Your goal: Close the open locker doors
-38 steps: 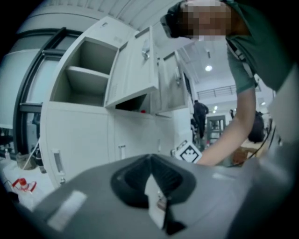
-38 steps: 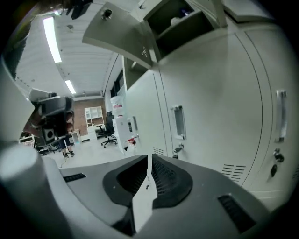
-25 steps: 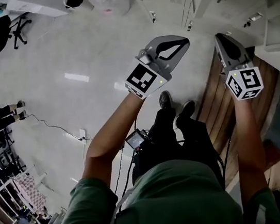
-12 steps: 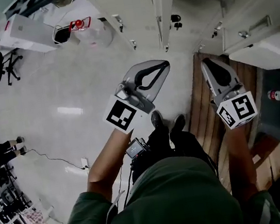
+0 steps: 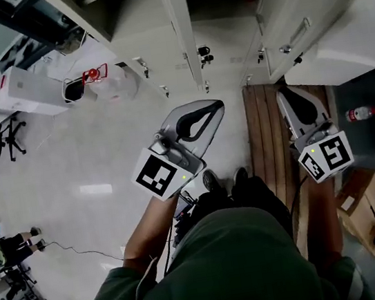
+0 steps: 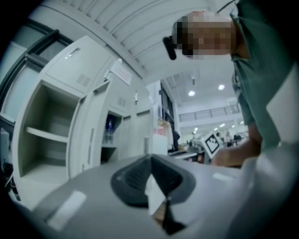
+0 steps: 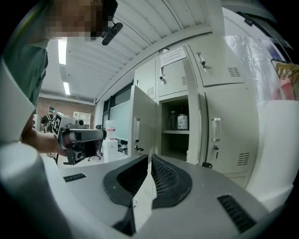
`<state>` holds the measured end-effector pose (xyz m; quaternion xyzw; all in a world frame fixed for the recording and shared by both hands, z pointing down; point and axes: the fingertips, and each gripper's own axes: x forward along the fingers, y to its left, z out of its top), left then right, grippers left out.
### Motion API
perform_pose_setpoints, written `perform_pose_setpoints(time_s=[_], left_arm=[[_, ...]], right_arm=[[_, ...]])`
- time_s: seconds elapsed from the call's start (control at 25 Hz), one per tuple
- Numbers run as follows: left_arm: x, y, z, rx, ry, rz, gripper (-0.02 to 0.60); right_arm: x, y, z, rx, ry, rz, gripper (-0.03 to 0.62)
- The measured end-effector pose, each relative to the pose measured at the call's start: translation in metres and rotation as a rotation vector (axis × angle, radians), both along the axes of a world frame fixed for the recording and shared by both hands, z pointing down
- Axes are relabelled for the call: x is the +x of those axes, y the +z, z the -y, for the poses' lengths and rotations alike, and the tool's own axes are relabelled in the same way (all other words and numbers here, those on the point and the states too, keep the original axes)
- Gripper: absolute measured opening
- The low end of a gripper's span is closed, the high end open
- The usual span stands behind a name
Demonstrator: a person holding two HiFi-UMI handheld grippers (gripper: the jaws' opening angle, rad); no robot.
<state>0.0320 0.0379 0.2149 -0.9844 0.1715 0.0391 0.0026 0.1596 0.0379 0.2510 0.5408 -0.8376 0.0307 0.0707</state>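
Locker door (image 7: 141, 125) hangs open just left of its compartment (image 7: 175, 140), straight beyond the right gripper (image 7: 149, 161), whose jaws meet tip to tip with nothing between them. The left gripper (image 6: 150, 159) is likewise closed and empty, and it shows at the left edge of the right gripper view. Bottles (image 7: 178, 120) stand on a shelf inside the compartment. In the left gripper view a second open locker (image 6: 44, 140) stands at far left. In the head view the person stands beside wooden planks (image 5: 262, 120) on the pale floor (image 5: 104, 151).
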Motion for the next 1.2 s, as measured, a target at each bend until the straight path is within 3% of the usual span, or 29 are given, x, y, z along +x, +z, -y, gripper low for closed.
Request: perform_pose_setpoints(time_s=[0.28, 0.6, 0.84, 1.2], left_arm=[[0.039, -0.008, 0.012, 0.004, 0.044, 0.019, 0.003], [0.089, -0.009, 0.039, 0.004, 0.003, 0.031, 0.003], [0.095, -0.004, 0.054, -0.001, -0.098, 0.091, 0.003], [0.027, 0.01, 0.075, -0.022, -0.232, 0.136, 0.003]], right_arm=[[0.06, -0.023, 0.017, 0.02, 0.035, -0.017, 0.026], [0.085, -0.041, 0.046, 0.032, -0.108, -0.051, 0.026], [0.048, -0.052, 0.043, 0.007, -0.293, -0.036, 0.028], [-0.043, -0.041, 0.07, 0.006, -0.433, 0.013, 0.029]])
